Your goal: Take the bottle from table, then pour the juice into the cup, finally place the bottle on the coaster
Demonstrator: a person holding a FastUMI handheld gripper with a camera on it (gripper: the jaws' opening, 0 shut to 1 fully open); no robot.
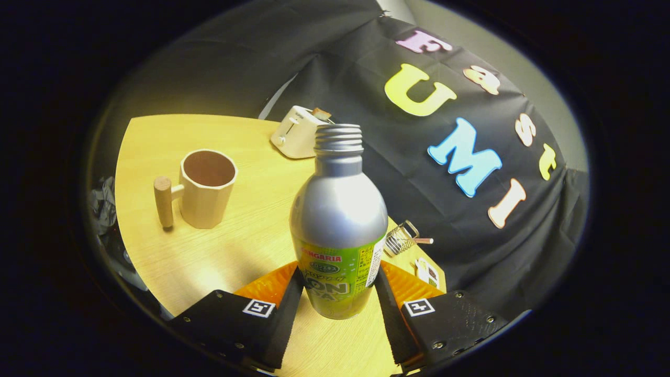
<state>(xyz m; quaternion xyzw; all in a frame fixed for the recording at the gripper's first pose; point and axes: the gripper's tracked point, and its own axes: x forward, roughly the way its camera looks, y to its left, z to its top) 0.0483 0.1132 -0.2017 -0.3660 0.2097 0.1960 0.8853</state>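
Bottle (338, 220), uncapped, clamped between both tool (338, 293) fingers above the wooden table (246, 246); cup (207, 187) beyond.

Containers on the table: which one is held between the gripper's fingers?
The silver aluminium bottle with the green label: the gripper is shut on its lower body. The beige faceted cup with a wooden handle stands apart beyond the fingers, untouched.

silver metal bottle (338, 209), green-and-yellow label | beige faceted cup (207, 188), pale wooden handle | cream toaster (297, 132) | light woodgrain table (230, 246) | gripper (337, 293) fingers clamp bottle
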